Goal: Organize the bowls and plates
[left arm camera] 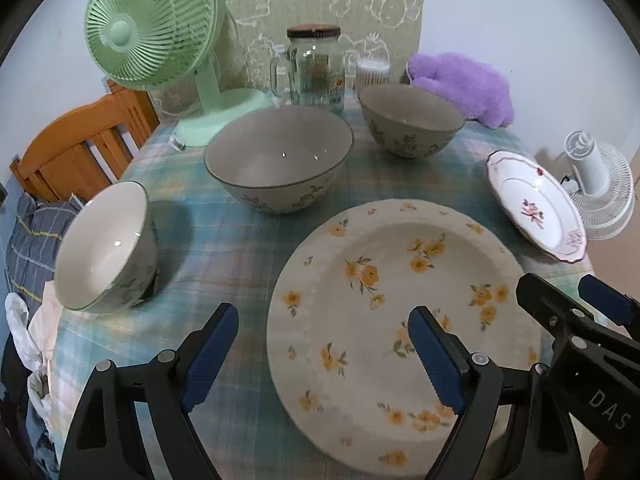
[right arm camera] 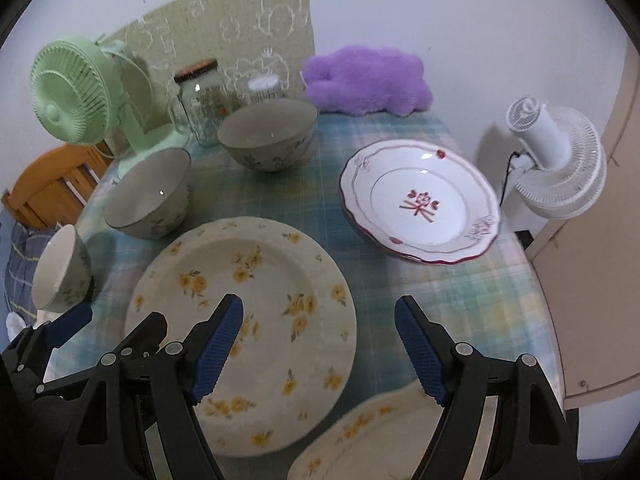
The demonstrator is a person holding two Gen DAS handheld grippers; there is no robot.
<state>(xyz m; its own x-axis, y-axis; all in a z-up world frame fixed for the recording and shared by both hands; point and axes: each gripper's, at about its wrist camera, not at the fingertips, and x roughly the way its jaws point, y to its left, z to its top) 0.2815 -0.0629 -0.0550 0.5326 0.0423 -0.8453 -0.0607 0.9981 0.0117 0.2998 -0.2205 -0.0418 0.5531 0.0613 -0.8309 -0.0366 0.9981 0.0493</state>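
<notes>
A large yellow-flowered plate [left arm camera: 400, 300] [right arm camera: 248, 320] lies at the table's near middle. A white plate with red pattern [left arm camera: 536, 208] [right arm camera: 420, 200] lies to the right. A second yellow-flowered plate [right arm camera: 360, 436] shows at the near edge. Three bowls stand behind and left: a big one [left arm camera: 280, 160] [right arm camera: 148, 196], a far one [left arm camera: 412, 120] [right arm camera: 272, 136], and a small white-lined one [left arm camera: 108, 248] [right arm camera: 60, 272]. My left gripper [left arm camera: 324, 356] is open over the big plate's left rim. My right gripper [right arm camera: 320, 344] [left arm camera: 576, 300] is open above the plate's right edge.
A green fan [left arm camera: 152, 28], a glass jar [left arm camera: 316, 68], a purple plush [left arm camera: 464, 84] and a cotton-swab tub [left arm camera: 374, 72] line the table's back. A wooden chair [left arm camera: 80, 148] stands left. A white fan [right arm camera: 556, 160] stands right of the plaid-covered table [right arm camera: 460, 292].
</notes>
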